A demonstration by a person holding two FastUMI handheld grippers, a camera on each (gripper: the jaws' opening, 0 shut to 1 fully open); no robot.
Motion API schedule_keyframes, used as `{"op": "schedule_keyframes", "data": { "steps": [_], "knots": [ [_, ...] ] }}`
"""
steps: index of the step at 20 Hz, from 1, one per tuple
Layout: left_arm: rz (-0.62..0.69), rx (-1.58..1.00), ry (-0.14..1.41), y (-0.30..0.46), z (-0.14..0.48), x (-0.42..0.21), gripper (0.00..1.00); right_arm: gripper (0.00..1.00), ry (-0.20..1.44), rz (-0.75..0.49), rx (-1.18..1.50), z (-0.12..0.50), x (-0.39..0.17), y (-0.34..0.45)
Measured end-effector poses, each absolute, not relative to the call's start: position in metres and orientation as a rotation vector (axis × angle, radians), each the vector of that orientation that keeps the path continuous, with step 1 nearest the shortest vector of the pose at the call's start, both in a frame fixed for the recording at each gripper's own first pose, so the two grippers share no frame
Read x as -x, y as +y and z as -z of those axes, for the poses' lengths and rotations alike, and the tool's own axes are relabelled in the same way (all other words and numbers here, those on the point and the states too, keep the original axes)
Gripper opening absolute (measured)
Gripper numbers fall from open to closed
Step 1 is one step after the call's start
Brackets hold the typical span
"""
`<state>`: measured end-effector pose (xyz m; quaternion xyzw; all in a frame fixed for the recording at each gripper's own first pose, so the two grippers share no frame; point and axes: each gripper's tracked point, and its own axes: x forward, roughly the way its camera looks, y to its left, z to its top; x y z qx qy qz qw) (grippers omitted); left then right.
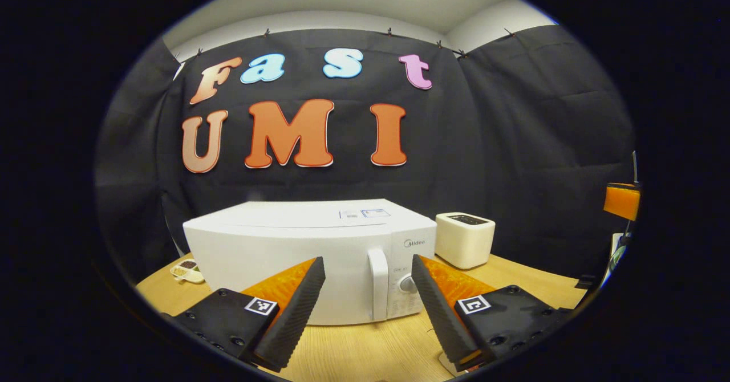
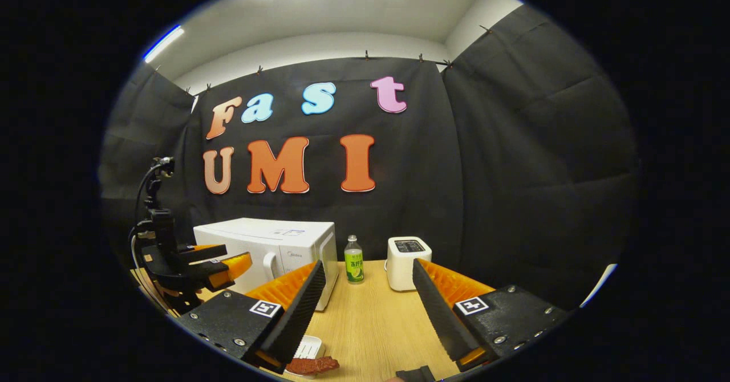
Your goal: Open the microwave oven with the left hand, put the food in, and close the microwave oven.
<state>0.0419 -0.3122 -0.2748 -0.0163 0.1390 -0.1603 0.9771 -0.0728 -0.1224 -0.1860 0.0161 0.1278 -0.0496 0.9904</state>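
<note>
Left gripper (image 1: 368, 308) hung with jaws apart, empty; right gripper (image 2: 365, 313) likewise. Nearest it, we noted reddish food (image 2: 312, 365) on a white tray (image 2: 308, 348). Beyond, the shut microwave (image 1: 302, 256), badged Midea, on a wooden table (image 2: 370, 319); green-labelled bottle (image 2: 353, 267), white toaster (image 1: 465, 238), black cloth wall (image 1: 513, 142).

A wooden table (image 2: 376, 325) is holding a white microwave (image 1: 308, 251), a toaster (image 2: 408, 262), a green bottle (image 2: 353, 267), and a small tray (image 1: 188, 270).
</note>
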Motion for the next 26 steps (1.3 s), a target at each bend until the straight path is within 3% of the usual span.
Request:
{"op": "schedule_keyframes", "data": {
  "steps": [7, 8, 11, 14, 17, 18, 20, 21, 23, 26],
  "knots": [
    [0.276, 0.000, 0.373, -0.330, 0.349, -0.070, 0.99, 0.95, 0.338, 0.134, -0.085, 0.237, 0.088, -0.137],
    [0.263, -0.002, 0.385, -0.330, 0.358, -0.075, 0.92, 0.95, 0.349, 0.137, -0.095, 0.242, 0.090, -0.138],
    [0.243, -0.007, 0.421, -0.336, 0.378, -0.087, 0.90, 0.94, 0.377, 0.148, -0.118, 0.258, 0.095, -0.141],
    [0.189, -0.040, 0.448, -0.333, 0.393, -0.090, 0.72, 0.94, 0.395, 0.159, -0.125, 0.267, 0.099, -0.144],
    [0.178, -0.021, 0.426, -0.342, 0.393, -0.096, 0.66, 0.94, 0.405, 0.164, -0.134, 0.271, 0.101, -0.146],
    [0.194, 0.007, 0.434, -0.350, 0.397, -0.093, 0.58, 0.94, 0.407, 0.161, -0.138, 0.273, 0.101, -0.146],
    [0.171, 0.006, 0.434, -0.346, 0.396, -0.091, 0.31, 0.94, 0.411, 0.158, -0.138, 0.274, 0.104, -0.144],
    [0.173, 0.016, 0.433, -0.347, 0.398, -0.092, 0.31, 0.94, 0.413, 0.158, -0.134, 0.274, 0.105, -0.143],
    [0.181, 0.032, 0.430, -0.349, 0.397, -0.092, 0.20, 0.94, 0.414, 0.158, -0.126, 0.274, 0.106, -0.142],
    [0.182, 0.002, 0.445, -0.347, 0.400, -0.090, 0.17, 0.94, 0.419, 0.152, -0.132, 0.274, 0.111, -0.136]
  ]
}}
